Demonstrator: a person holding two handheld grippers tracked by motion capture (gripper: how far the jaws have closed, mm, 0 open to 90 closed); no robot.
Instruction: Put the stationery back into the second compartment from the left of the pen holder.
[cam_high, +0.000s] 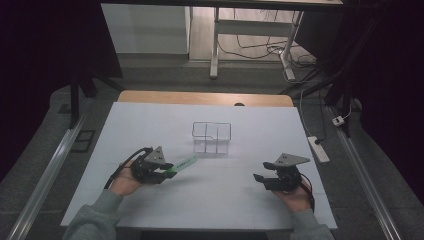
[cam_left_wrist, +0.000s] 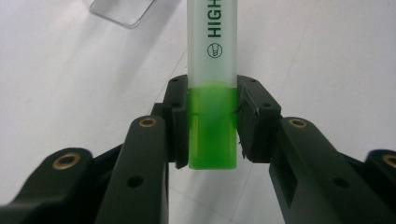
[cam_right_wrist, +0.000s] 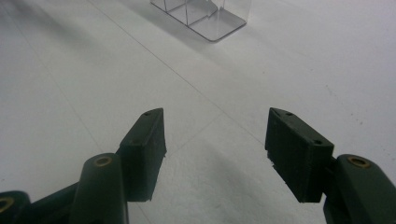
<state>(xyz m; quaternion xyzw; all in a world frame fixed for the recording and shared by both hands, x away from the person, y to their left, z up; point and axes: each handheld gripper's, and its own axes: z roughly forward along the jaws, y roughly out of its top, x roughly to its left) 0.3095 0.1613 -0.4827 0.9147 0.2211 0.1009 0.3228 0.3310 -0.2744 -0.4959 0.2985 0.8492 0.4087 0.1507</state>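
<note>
Clamping my left gripper on the green highlighter (cap end between the pads) at lower left of the high view, below the clear organizer; my right gripper sits open, lower right.

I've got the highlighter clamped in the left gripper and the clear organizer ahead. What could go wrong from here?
The left gripper holds the highlighter only by its green end, so the long body may pivot or slip. The clear organizer looks light, and its divided compartments look narrow; a tilted tip might catch the rim and push it. The right gripper is open and apart from it, not bracing it.
</note>
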